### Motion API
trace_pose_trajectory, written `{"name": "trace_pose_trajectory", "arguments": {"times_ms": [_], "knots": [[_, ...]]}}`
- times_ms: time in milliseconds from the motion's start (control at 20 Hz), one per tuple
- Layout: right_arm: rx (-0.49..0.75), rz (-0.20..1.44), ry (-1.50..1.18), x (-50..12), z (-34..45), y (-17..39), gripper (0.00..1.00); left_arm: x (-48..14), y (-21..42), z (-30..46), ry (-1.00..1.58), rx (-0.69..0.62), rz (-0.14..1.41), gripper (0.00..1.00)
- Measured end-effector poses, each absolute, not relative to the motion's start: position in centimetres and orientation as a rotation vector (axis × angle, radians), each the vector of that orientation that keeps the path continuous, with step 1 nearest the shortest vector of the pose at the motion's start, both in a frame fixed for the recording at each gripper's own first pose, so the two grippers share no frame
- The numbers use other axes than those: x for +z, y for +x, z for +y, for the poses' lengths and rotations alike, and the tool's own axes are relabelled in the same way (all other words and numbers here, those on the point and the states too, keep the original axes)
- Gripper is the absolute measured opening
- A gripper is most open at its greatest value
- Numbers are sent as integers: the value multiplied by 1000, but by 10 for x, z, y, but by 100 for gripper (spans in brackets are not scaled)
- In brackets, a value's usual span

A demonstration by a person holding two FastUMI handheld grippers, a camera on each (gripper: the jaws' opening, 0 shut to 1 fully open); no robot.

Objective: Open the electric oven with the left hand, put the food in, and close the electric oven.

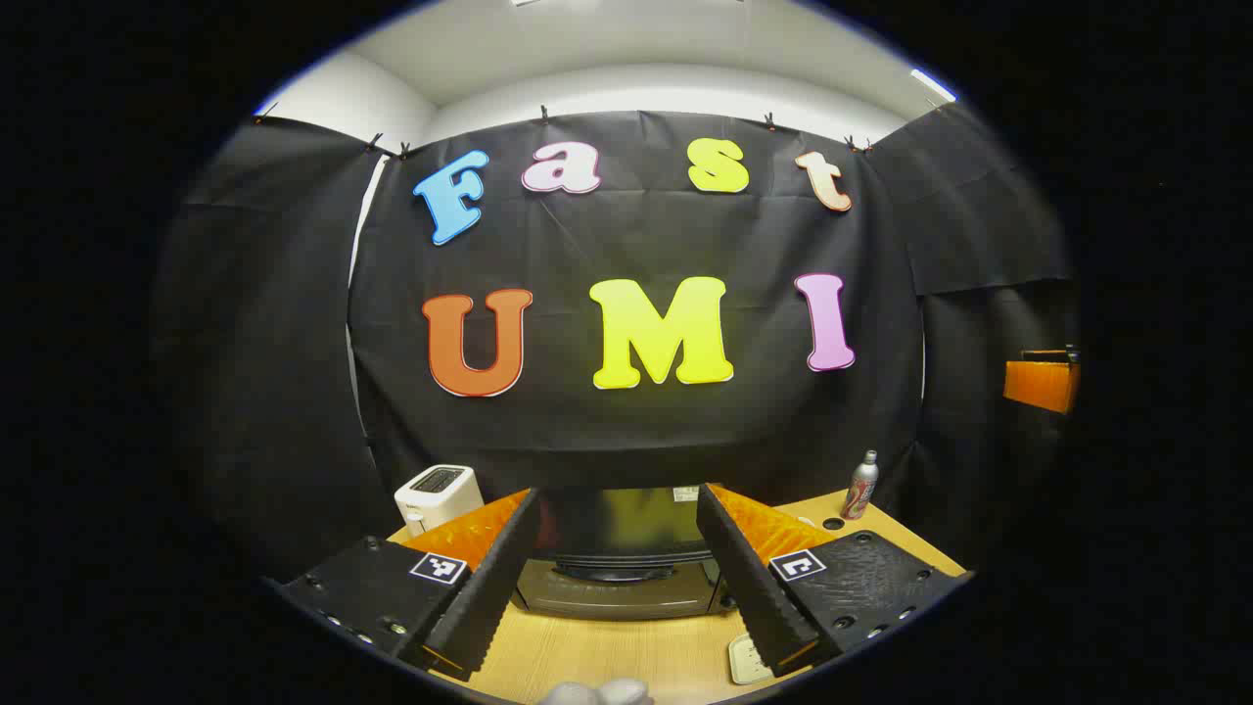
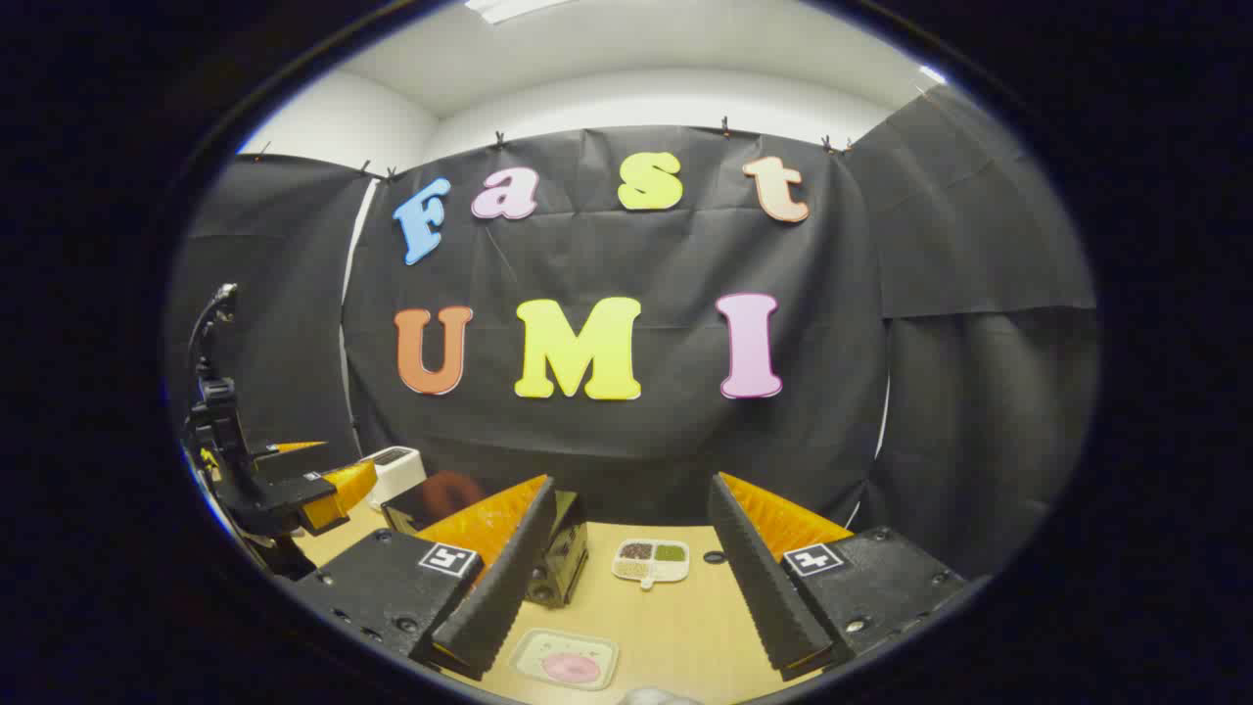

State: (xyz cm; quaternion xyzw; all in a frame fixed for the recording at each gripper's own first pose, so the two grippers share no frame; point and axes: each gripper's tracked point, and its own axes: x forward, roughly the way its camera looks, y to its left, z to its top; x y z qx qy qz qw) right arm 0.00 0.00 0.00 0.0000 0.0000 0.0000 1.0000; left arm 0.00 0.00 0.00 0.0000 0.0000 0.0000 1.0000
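Oven (image 1: 619, 558) closed, straight ahead between spread left fingers (image 1: 489, 578), right gripper (image 2: 626, 578) spread wide, empty, donut tray (image 2: 568, 658) below.

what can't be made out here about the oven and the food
- Oven, left gripper view: its sides sit behind the left gripper fingers; door looks shut, handle dim.
- Oven, right gripper view: mostly behind a finger of the right gripper.
- Tray with pink food: too small to identify.
- Divided dish: contents too small.

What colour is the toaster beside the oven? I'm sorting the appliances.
White, with a dark slot on top; the toaster shows best in the left gripper view.
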Motion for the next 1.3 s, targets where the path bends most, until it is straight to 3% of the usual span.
{"name": "trace_pose_trajectory", "arguments": {"times_ms": [500,1300], "knots": [[-33,37,6,-11,-3,-6,96,-42,23,1,-27,-22,70,96],[-118,110,-37,-26,-22,-16,99,-152,113,4,-14,-39,256,97]]}}
